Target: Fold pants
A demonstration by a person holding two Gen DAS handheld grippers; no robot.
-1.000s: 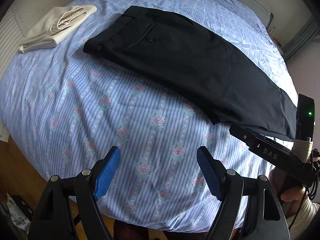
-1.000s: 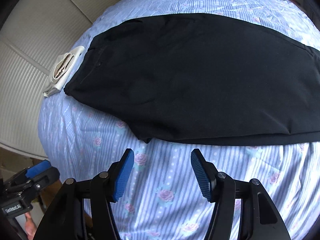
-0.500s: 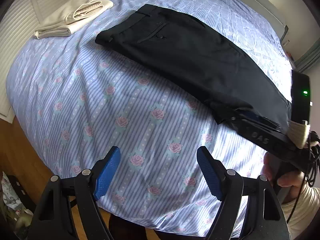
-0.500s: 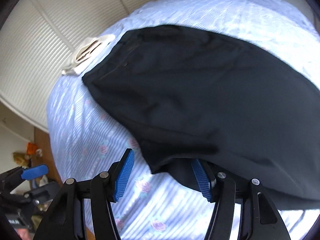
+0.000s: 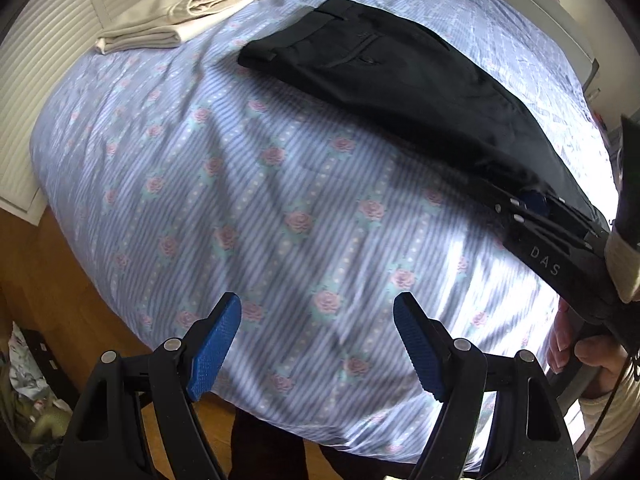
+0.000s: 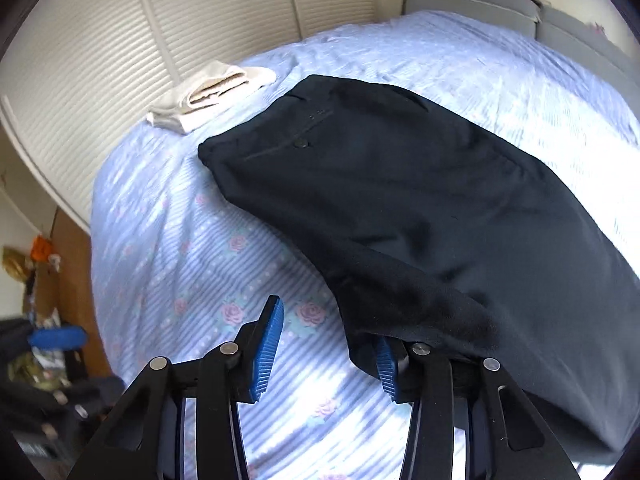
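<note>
Black pants [image 6: 420, 200] hem now drapes over right gripper [image 6: 328, 346].

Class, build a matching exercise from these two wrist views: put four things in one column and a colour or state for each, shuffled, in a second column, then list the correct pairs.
Things
1. black pants
2. folded cream cloth
3. left gripper
4. bed sheet

States
A. open, hovering with nothing between its fingers
B. blue stripes with pink roses
C. laid out long, one edge draped over a finger of the right gripper
D. small pale stack near the slatted doors

Pairs: 1-C, 2-D, 3-A, 4-B
</note>
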